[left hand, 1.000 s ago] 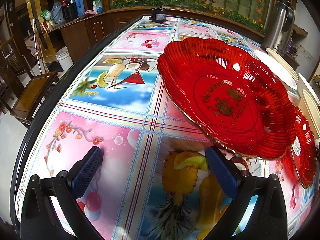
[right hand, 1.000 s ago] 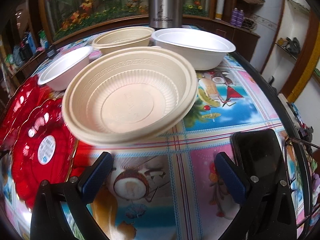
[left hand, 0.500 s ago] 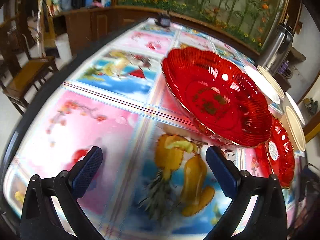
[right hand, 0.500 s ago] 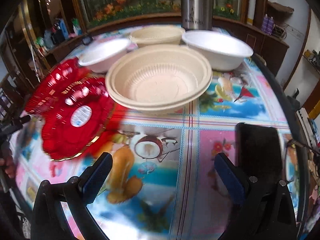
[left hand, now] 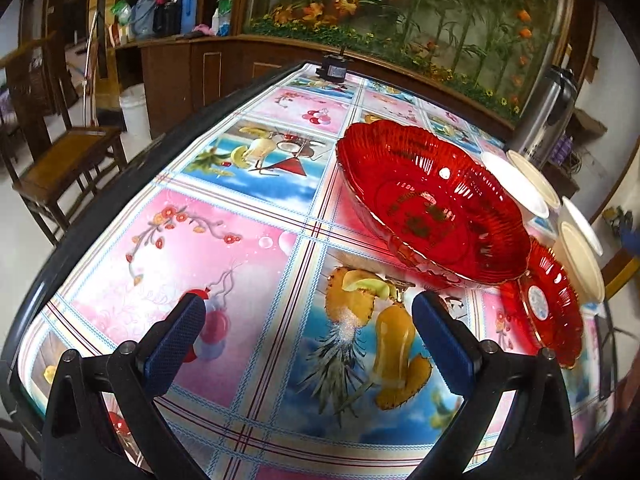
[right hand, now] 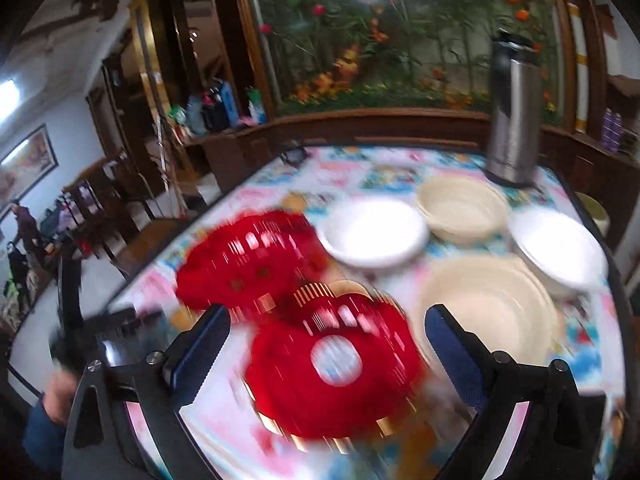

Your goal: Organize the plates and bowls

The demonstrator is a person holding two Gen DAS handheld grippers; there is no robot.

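Right gripper [right hand: 326,344] has swung left, open, blurrily over the small red plate [right hand: 332,364], apparently.

The near left half of the desk [left hand: 224,240] lies bare, open for a claw to pass. To the right, the large red plate [left hand: 432,204], small red plate [left hand: 548,300] and pale bowls [right hand: 488,304] crowd together, with a steel flask [right hand: 512,112] behind.
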